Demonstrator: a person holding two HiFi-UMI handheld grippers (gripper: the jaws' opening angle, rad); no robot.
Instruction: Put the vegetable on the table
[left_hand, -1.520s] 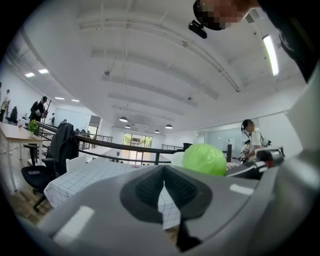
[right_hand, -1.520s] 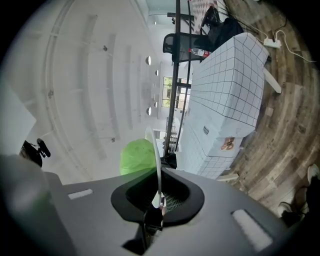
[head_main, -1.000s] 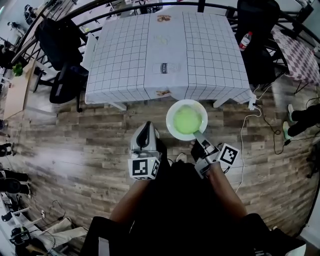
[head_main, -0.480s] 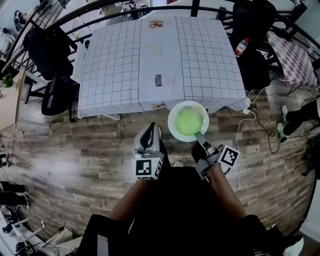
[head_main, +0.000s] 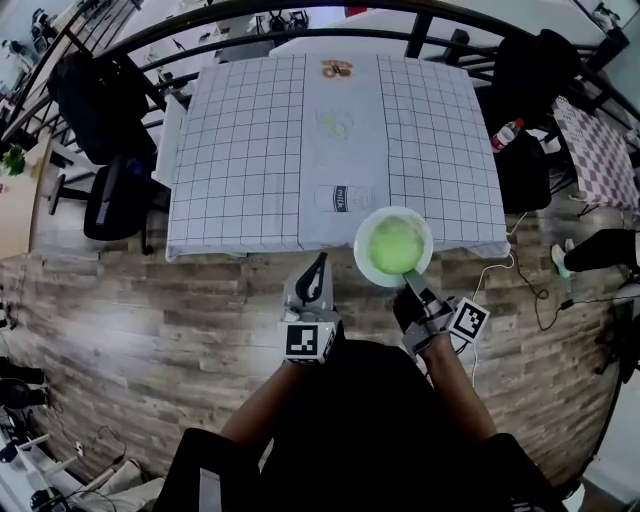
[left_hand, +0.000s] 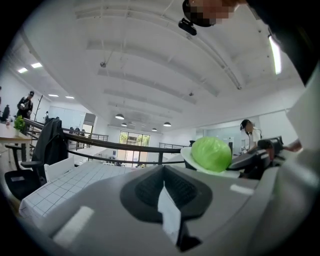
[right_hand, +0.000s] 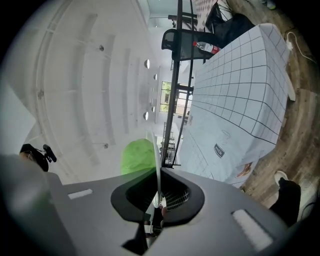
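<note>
Now plate, pinched by right tongs, has reached the table edge; left tongs pressed together.

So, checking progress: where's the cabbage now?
Head view, right of centre: the cabbage lies on the white plate held by the right gripper, over the near edge of the table.

The vegetable is pale bright green, its plate plain white. The tabletop is white with a thin black grid, the floor brown-grey wood grain. The left tool and right tool are grey, with black-and-white square markers.
</note>
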